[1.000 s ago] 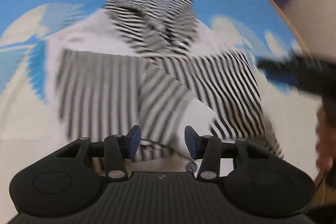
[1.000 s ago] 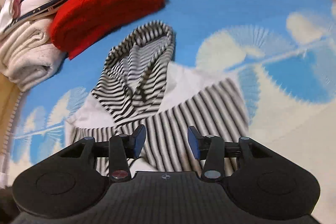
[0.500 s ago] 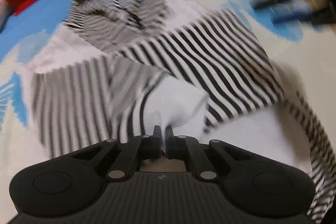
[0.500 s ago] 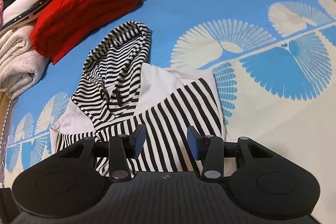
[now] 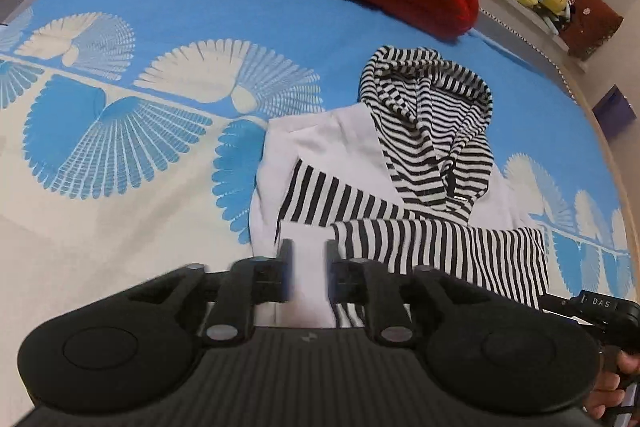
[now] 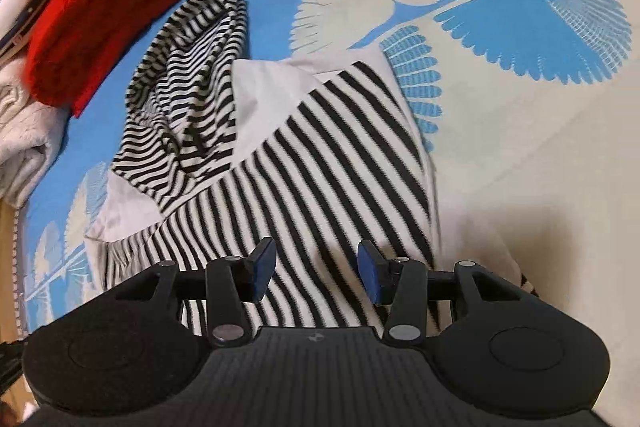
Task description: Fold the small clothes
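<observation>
One striped hoodie [image 5: 404, 195] — two tools [image 5: 307, 269] over it, left tool opening

My left gripper [image 5: 307, 269]: matte black plastic, ribbed center plate w/ tiny lightning-bolt mark, round disc recess each side, silver pivot screws on linkage arms, blue pads on inner finger [image 5: 286, 269] faces. My right gripper [image 6: 316, 273]: same build, blue pads, silver screws. In left view, right unit's black body at the edge carries white "DAS" lettering; a few fingers of my hand [image 5: 612, 387] beside it.
</observation>
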`<move>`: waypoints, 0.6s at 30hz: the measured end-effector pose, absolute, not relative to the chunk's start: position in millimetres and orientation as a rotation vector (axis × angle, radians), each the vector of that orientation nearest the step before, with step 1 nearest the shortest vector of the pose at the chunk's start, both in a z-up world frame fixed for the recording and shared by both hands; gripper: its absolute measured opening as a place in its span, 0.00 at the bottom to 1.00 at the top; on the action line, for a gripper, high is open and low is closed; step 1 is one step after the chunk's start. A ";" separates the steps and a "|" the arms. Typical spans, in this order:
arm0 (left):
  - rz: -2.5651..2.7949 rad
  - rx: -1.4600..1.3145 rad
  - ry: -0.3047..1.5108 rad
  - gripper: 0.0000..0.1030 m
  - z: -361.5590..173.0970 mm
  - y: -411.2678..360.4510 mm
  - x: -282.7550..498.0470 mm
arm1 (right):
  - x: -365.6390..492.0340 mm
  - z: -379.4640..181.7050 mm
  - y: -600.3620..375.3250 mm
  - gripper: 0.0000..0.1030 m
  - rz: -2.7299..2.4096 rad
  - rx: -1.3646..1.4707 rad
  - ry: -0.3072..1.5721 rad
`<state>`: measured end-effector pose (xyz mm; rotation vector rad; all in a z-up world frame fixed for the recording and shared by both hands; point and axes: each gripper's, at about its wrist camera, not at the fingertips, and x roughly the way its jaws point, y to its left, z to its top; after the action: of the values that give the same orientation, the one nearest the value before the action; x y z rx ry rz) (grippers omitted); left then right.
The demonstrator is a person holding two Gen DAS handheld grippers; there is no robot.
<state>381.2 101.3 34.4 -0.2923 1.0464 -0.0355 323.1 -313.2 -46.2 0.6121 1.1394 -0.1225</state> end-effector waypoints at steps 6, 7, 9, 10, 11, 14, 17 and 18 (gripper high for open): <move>-0.088 -0.337 1.139 0.28 3.1 93.1 383.7 | 323.2 -56.9 -311.6 0.46 -0.153 0.641 1.163; -0.101 -0.342 1.143 0.28 -2.7 91.3 383.0 | 322.4 -57.1 -311.4 0.46 -0.171 0.642 1.158; -0.122 -0.355 1.156 0.28 -15.4 87.5 382.2 | 322.6 -57.4 -311.2 0.46 -0.181 0.637 1.146; -0.122 -0.361 1.171 0.28 -22.7 86.4 382.7 | 323.1 -58.3 -311.5 0.46 -0.186 0.633 1.144; -0.115 -0.365 1.186 0.28 -29.6 86.3 383.1 | 323.5 -60.1 -312.4 0.46 -0.192 0.631 1.147; -0.064 -0.368 1.254 0.28 -52.3 86.3 386.1 | 323.0 -70.8 -317.3 0.47 -0.215 0.636 1.176; -0.031 -0.382 1.295 0.28 -61.1 87.2 388.0 | 319.3 -82.4 -321.5 0.47 -0.232 0.650 1.221; -0.029 -0.383 1.290 0.28 -58.0 86.9 388.4 | 318.0 -83.9 -322.2 0.47 -0.237 0.647 1.226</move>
<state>388.4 86.9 -58.0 -0.3827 1.2900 -0.0287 318.0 -322.2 -83.9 0.6470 1.2262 -0.2367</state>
